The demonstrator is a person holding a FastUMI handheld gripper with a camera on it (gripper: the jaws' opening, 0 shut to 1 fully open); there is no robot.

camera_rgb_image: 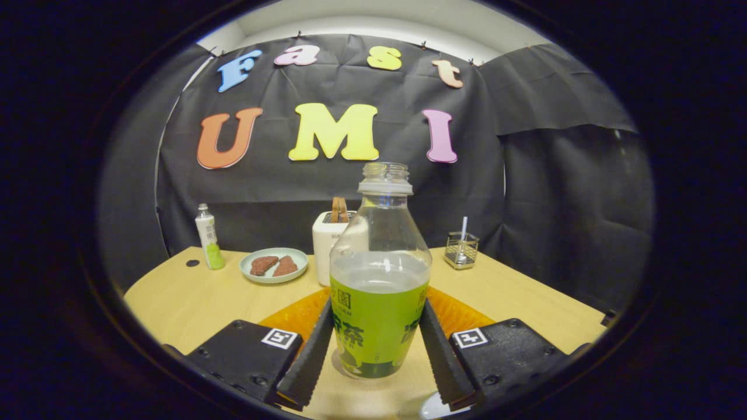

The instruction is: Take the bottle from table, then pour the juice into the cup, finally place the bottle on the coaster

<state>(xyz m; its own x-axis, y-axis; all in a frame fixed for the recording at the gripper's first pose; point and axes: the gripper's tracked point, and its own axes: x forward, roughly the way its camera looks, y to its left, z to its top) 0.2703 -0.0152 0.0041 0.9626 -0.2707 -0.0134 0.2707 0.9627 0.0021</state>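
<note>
Gripper: the gripper point(376, 344) has its two fingers closed in on the bottle, one pressing each side of the green label, so it is grasping the bottle.
Bottle: the bottle point(379, 280) stands upright between the fingers, its base at or just above the bench; whether it touches cannot be told. Its neck is open, with no cap on it. The clear upper part is empty and the liquid level sits just above the label.
Coaster: an orange coaster point(297, 315) lies flat on the bench right behind the bottle, its edges showing on either side, past the fingers.
Bench: the light wooden bench point(192, 297) carries everything; a small dark hole shows near its far left corner.
Small bottle: a small capped bottle point(209, 236) with a white and green label stands upright at the far left of the bench, well apart from the gripper.
Plate: a pale green plate point(274, 265) with two brown pieces on it sits beyond the fingers, just right of the small bottle.
Toaster: a white toaster point(328, 248) with a brown slice in its slot stands just beside the plate, partly behind the held bottle.
Mesh holder: a small wire mesh holder point(460, 249) with a white straw in it stands at the far right of the bench.
</note>
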